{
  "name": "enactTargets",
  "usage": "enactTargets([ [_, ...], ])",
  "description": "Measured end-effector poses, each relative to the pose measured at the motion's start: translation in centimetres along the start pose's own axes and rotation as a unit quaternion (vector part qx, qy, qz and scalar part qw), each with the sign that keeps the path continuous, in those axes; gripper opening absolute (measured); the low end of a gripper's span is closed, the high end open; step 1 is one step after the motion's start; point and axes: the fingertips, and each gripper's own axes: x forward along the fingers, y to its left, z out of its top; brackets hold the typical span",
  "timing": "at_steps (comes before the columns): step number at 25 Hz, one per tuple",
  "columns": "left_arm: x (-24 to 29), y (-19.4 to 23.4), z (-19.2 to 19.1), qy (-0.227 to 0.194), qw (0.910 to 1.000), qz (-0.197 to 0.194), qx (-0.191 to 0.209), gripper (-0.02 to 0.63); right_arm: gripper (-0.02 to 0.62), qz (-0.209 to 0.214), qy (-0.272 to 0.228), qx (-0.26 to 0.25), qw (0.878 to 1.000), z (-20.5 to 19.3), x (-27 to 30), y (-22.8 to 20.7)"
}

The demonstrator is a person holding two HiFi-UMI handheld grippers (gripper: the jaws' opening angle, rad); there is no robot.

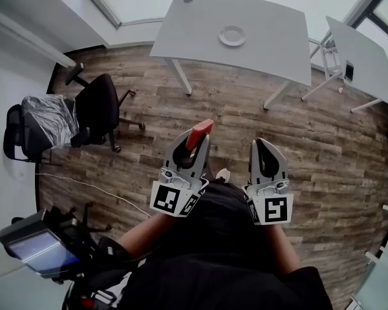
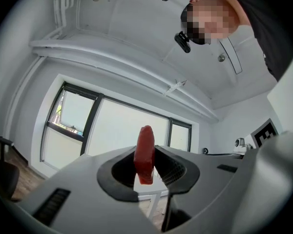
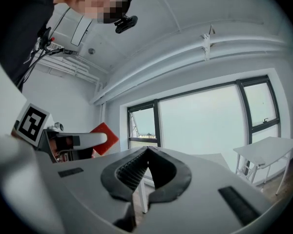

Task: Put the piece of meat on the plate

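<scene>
A red slab of meat [image 1: 199,134] stands on edge between the jaws of my left gripper [image 1: 195,144], which is shut on it; in the left gripper view the meat [image 2: 145,154] pokes up between the black pads. My right gripper [image 1: 266,152] is beside it, level, jaws closed on nothing, its tips [image 3: 147,162] touching. The meat [image 3: 104,136] also shows at the left of the right gripper view. A white plate [image 1: 232,35] sits on the grey table [image 1: 258,50] far ahead, well away from both grippers.
A second white table [image 1: 365,66] stands to the right with a dark object on it. A black office chair [image 1: 100,112] and another chair with a silver cover [image 1: 48,123] are at the left. Wood floor [image 1: 246,118] lies between me and the table.
</scene>
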Motion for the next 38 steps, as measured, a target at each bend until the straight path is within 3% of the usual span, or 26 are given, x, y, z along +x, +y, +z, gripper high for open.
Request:
enactTargets([
  [12,3.8,-0.4,-0.7,0.006,0.9997,-0.019,-0.012,0.098,0.006,-0.043,0.037,0.003,0.998,-1.7,0.2,-4.0],
  [21,9.4,0.9,-2.2,0.015,0.9993,-0.032,-0.014,0.098,0.006,-0.062,0.043,0.009,0.997,-2.5,3.7,-8.0],
  [31,18.0,6.7,-2.7,0.021,0.9989,-0.031,-0.026,0.098,0.006,-0.049,0.053,0.003,0.997,-2.3,13.9,-11.4],
  [35,22.3,10.1,-2.2,0.031,0.9987,-0.040,0.001,0.098,0.006,-0.028,0.063,0.012,0.998,-2.4,20.5,-12.1],
  [38,25.7,12.9,-1.7,0.029,0.9990,-0.035,-0.001,0.098,0.006,-0.009,0.066,0.009,0.998,-1.9,24.7,-12.5],
])
